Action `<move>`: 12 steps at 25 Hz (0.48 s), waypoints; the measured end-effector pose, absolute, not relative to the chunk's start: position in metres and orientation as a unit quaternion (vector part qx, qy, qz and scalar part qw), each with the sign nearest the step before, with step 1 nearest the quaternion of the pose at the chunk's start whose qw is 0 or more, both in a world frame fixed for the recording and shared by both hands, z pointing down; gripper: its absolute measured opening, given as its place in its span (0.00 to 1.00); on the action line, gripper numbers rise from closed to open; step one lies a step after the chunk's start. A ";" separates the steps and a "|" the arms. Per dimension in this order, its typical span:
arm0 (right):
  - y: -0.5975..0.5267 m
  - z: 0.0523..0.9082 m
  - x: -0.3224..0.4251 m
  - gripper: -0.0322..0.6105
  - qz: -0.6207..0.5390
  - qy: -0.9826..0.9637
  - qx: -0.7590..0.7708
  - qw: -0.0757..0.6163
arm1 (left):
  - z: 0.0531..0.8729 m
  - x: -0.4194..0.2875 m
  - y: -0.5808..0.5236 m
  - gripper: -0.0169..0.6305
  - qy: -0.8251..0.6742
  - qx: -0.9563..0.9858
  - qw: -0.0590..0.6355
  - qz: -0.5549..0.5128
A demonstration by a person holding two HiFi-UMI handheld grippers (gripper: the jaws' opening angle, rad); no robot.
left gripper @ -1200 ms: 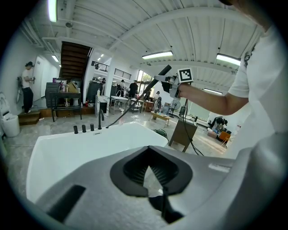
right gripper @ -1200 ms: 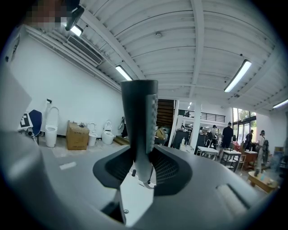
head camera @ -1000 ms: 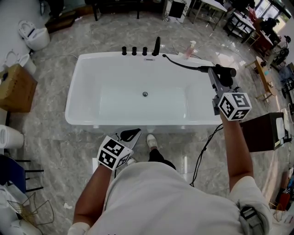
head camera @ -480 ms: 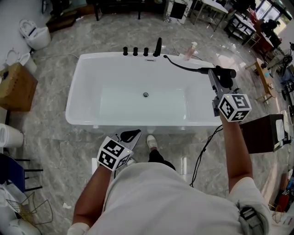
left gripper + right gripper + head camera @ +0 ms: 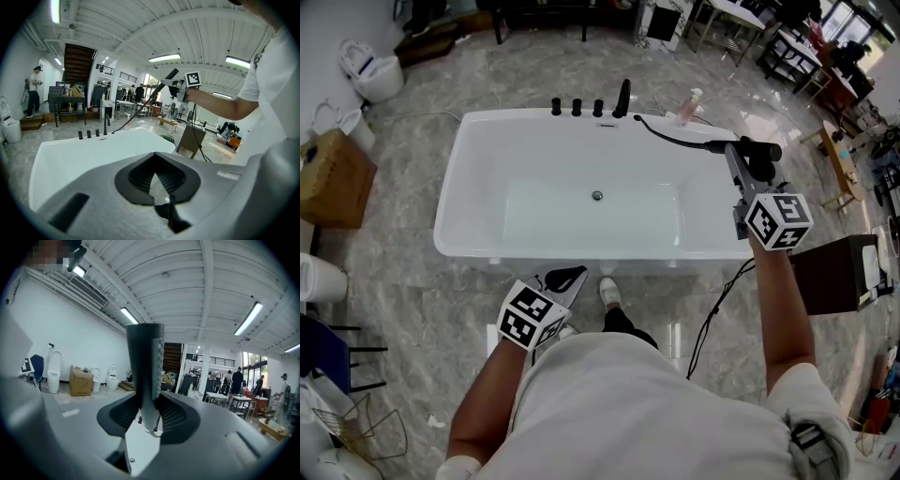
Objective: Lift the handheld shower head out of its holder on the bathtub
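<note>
The black handheld shower head [image 5: 757, 147] is clear of the tub deck, held above the right end of the white bathtub [image 5: 487, 122]. My right gripper [image 5: 748, 161] is shut on its handle. In the right gripper view the dark handle [image 5: 146, 366] stands upright between the pads of the right gripper [image 5: 149, 416]. Its black hose [image 5: 675, 139] curves back to the deck beside the black faucet [image 5: 622, 97]. My left gripper [image 5: 565, 277] hangs shut and empty in front of the tub's near rim. In the left gripper view, the left gripper [image 5: 154, 176] holds nothing, and the raised shower head [image 5: 171, 75] shows at the far right.
Three black knobs [image 5: 576, 106] stand left of the faucet and a pink bottle [image 5: 687, 103] on the far right corner. A cardboard box [image 5: 333, 178] and a toilet [image 5: 370, 70] are at the left. A dark box [image 5: 839, 272] and a floor cable [image 5: 717, 300] are at the right.
</note>
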State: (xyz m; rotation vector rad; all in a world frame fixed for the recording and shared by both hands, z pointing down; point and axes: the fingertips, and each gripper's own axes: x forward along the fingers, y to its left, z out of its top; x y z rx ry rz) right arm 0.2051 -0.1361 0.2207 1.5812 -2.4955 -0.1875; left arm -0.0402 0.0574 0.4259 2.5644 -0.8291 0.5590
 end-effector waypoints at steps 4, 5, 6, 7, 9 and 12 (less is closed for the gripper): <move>-0.138 0.221 0.207 0.28 -0.061 -0.839 0.533 0.091 | 0.426 -0.039 0.056 0.04 -0.295 0.914 0.194 0.201; -0.138 0.220 0.206 0.28 -0.061 -0.839 0.533 0.091 | 0.425 -0.041 0.055 0.04 -0.296 0.914 0.194 0.200; -0.139 0.220 0.205 0.28 -0.061 -0.839 0.533 0.092 | 0.425 -0.042 0.055 0.04 -0.296 0.914 0.194 0.200; -0.140 0.219 0.204 0.28 -0.061 -0.839 0.533 0.092 | 0.424 -0.044 0.054 0.04 -0.296 0.914 0.194 0.200; -0.140 0.219 0.204 0.28 -0.061 -0.839 0.533 0.092 | 0.425 -0.045 0.054 0.04 -0.297 0.914 0.193 0.199; -0.140 0.220 0.204 0.28 -0.060 -0.838 0.534 0.091 | 0.425 -0.046 0.054 0.04 -0.298 0.914 0.193 0.197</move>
